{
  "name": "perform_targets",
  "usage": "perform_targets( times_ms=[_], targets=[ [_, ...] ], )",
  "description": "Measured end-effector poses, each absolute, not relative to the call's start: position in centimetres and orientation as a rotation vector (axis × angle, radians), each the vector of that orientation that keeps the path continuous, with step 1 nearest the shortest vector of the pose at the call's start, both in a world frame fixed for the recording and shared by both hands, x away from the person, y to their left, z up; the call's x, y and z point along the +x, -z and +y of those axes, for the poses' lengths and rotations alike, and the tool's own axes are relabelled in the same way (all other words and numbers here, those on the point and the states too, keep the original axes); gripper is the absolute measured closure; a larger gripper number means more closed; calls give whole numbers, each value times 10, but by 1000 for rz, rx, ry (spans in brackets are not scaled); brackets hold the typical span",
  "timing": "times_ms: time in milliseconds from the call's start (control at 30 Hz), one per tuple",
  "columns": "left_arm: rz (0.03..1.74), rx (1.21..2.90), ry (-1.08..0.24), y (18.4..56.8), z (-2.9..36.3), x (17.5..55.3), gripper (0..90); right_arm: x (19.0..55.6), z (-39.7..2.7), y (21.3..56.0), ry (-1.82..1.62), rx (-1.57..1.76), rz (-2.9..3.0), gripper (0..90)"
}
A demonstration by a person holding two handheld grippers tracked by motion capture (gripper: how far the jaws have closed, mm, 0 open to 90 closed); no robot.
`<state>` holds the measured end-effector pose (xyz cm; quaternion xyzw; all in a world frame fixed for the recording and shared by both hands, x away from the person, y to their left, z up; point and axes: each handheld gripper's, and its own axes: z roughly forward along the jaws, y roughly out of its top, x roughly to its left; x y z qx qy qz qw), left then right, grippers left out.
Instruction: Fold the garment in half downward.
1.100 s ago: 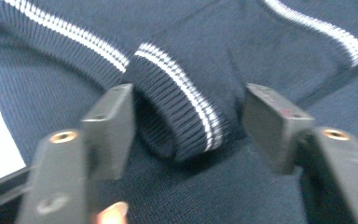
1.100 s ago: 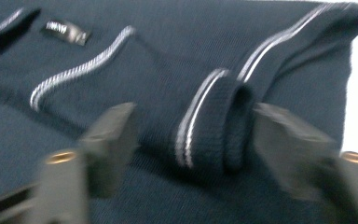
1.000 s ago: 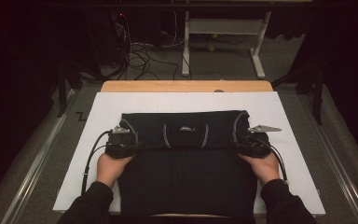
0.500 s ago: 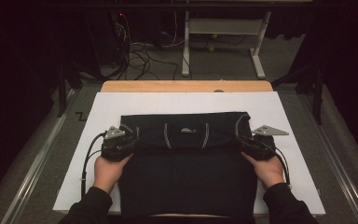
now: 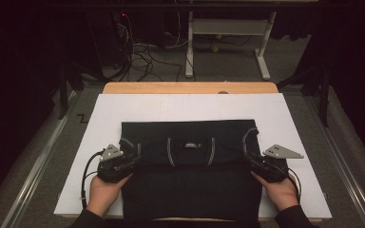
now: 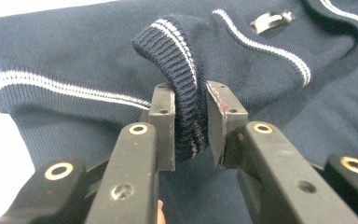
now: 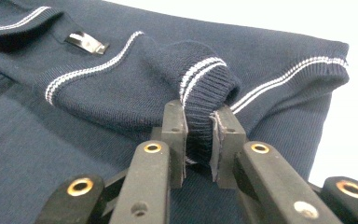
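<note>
A white-covered table (image 5: 190, 107) carries a dark navy knit sweater (image 5: 190, 190) with thin white stripes, lying flat across the near half of the sheet and reaching to the front edge between the person's forearms. Its far part is folded back over itself, so a band with a small label (image 5: 190, 145) faces up in the middle.

At the sweater's left edge, the left gripper (image 5: 134, 160) has just been closing and now clamps a ribbed, white-striped cuff (image 6: 186, 107); in the left gripper view the knit is bunched upright between the two pads, which press it from both sides. The left hand (image 5: 105, 192) holds the tool low over the sheet, just beside the garment.

At the right edge, the right gripper (image 5: 250, 162) has likewise just been closing and pinches a matching ribbed cuff (image 7: 205, 100), the fabric squeezed between its pads in the right gripper view. The right hand (image 5: 281, 192) sits near the table's front edge.

From the high view both pinched folds appear slightly raised off the layer beneath, though the dark cloth makes that hard to confirm.
</note>
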<state>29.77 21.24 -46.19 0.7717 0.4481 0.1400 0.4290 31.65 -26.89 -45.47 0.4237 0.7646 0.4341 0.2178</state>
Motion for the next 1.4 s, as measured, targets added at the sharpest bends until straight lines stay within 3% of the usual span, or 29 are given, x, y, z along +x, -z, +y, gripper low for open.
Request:
perform_targets(
  times_ms=[467, 1033, 1400],
  targets=[
    [1124, 1990, -311, 474, 209, 281, 696, 294, -273, 469, -1148, 1173, 2158, 785],
    [1118, 2051, -372, 483, 204, 281, 684, 295, -271, 475, -1085, 1215, 2194, 764],
    [1118, 2014, -326, 481, 206, 282, 446, 296, -274, 474, -1141, 1235, 2185, 578]
  ],
)
